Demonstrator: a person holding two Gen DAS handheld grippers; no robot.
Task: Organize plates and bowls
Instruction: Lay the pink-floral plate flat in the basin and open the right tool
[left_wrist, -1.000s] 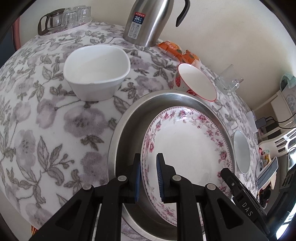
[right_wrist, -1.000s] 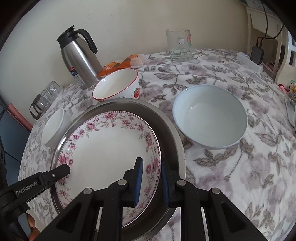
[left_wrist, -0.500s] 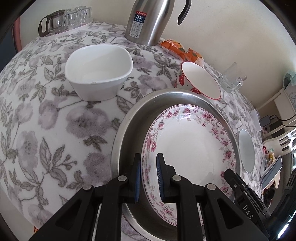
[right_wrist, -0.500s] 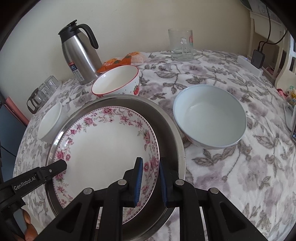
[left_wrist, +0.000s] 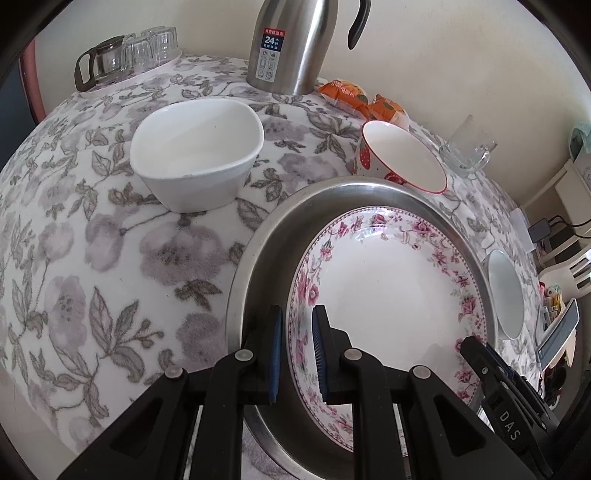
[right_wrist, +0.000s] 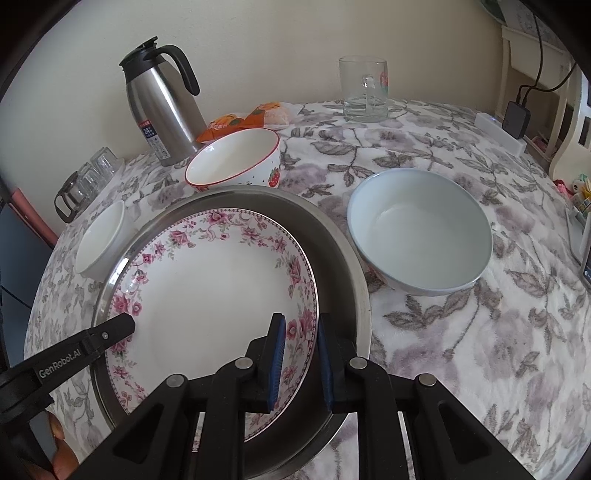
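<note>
Clamping opposite rim edges of the floral plate, the left gripper and right gripper hold it inside the steel basin.

floral plate: showing glossy glazed ceramic
metal tray: gleaming as brushed steel around the floral plate
tablecloth: looking fuzzy, matt cloth

Left gripper and right gripper, both angled steeply down, each clamp opposite edges of the plate, rim between nearly closed pads.
</note>
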